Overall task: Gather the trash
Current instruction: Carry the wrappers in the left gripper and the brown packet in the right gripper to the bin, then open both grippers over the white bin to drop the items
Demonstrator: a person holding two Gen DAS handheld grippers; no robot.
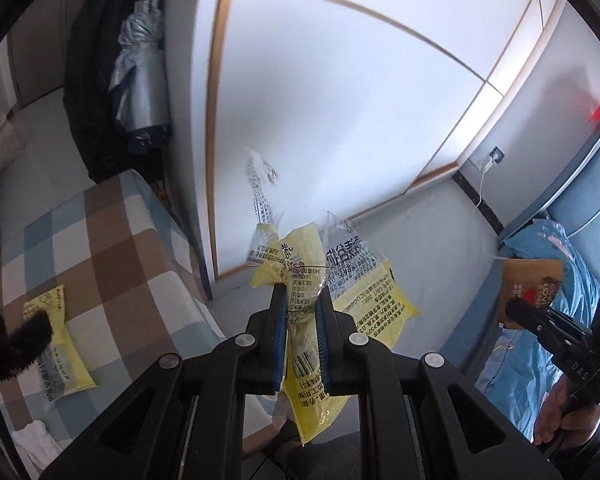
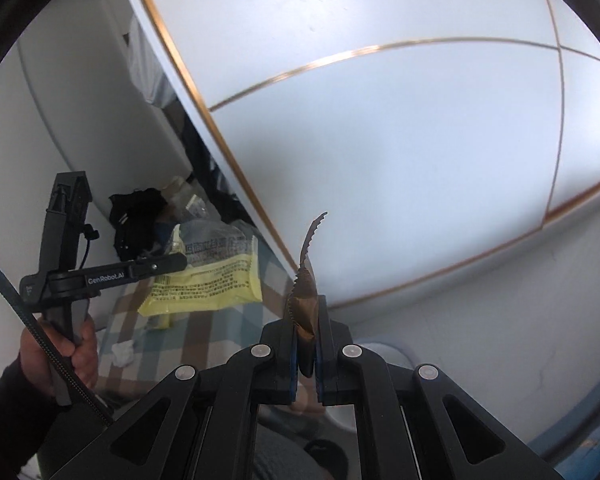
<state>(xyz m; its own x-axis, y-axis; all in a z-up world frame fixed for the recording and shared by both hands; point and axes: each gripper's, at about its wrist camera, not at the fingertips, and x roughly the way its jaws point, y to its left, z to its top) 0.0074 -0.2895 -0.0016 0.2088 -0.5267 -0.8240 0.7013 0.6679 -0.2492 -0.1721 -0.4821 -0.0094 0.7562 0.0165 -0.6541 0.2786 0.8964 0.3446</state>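
Carrying both loads steadily matters: the left gripper point(image 1: 302, 304) jaws clamp the yellow wrapper point(image 1: 340, 276), the right gripper point(image 2: 308, 320) jaws pinch a brown wrapper point(image 2: 305, 292), another yellow wrapper on the bed point(image 1: 56, 344).

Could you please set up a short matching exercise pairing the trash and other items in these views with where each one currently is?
Things:
1. yellow wrapper
2. brown wrapper
3. second yellow wrapper
4. folded umbrella

Places:
A. lying on the checked bedcover
B. hanging beside the wardrobe
C. clamped in the left gripper
D. clamped in the right gripper

Pairs: 1-C, 2-D, 3-A, 4-B
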